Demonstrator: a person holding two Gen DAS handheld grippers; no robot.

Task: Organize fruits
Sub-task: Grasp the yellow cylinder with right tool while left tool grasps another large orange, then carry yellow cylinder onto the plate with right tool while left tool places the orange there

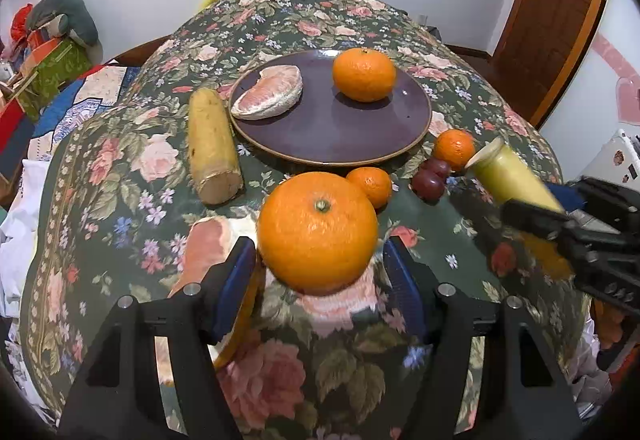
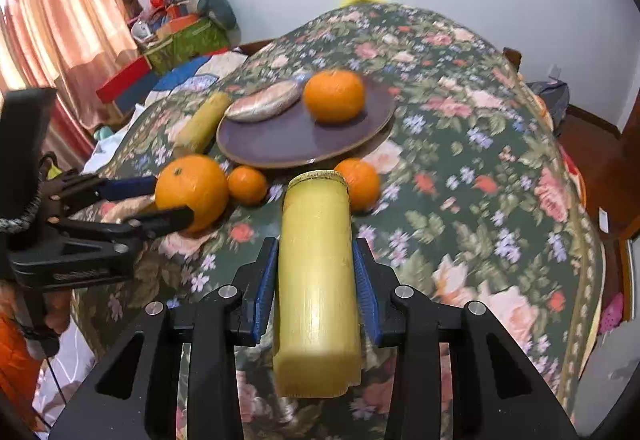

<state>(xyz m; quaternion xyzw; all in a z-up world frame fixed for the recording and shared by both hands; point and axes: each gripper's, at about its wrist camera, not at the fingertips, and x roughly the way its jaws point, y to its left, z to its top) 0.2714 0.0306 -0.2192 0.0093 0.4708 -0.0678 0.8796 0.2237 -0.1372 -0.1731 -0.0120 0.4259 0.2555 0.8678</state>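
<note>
Presently, left gripper (image 1: 320, 272): jaws spread around a large orange (image 1: 317, 232) near the purple plate (image 1: 332, 144). Right gripper (image 2: 316, 276): pads clamped on a yellow sugarcane piece (image 2: 316, 280), held over the floral tablecloth (image 2: 480, 200).

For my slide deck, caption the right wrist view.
Right claw grips a yellow sugarcane piece above the floral tablecloth, facing the purple plate.
</note>
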